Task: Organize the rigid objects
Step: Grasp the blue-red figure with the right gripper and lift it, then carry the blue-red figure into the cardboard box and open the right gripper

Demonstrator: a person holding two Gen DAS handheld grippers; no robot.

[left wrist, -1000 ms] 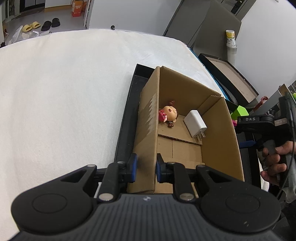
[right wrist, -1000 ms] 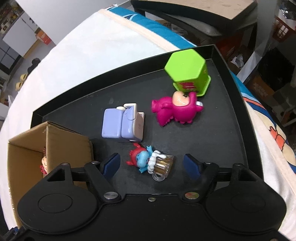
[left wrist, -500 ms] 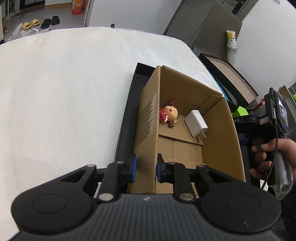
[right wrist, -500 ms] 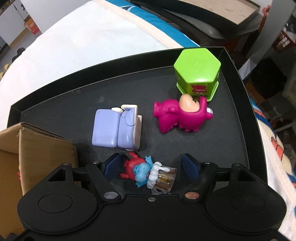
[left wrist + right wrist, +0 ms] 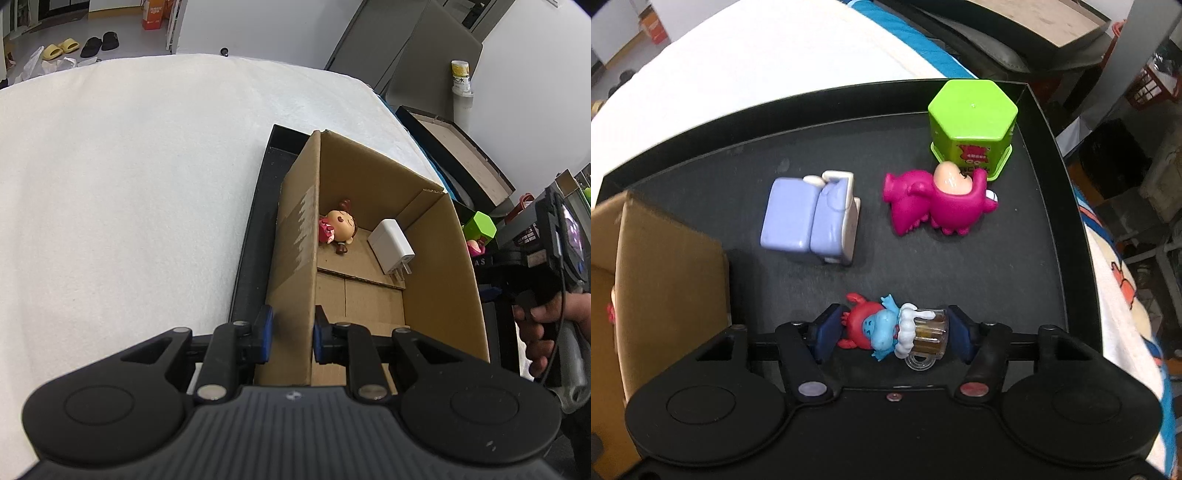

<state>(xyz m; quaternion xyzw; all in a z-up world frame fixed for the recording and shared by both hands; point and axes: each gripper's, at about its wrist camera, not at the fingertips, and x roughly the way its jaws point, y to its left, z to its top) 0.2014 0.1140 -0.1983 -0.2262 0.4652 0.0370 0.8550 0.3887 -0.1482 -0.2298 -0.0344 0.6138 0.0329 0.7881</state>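
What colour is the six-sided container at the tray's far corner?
Bright lime green, with a red printed label on its side. The hexagonal container shows best in the right wrist view.

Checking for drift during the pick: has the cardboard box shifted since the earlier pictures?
No. In the left wrist view the cardboard box sits at the same spot against the black tray edge, its wall clamped in the left gripper.

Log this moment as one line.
left gripper: clamped on cardboard box wall | right gripper: closing around blue figure on black tray
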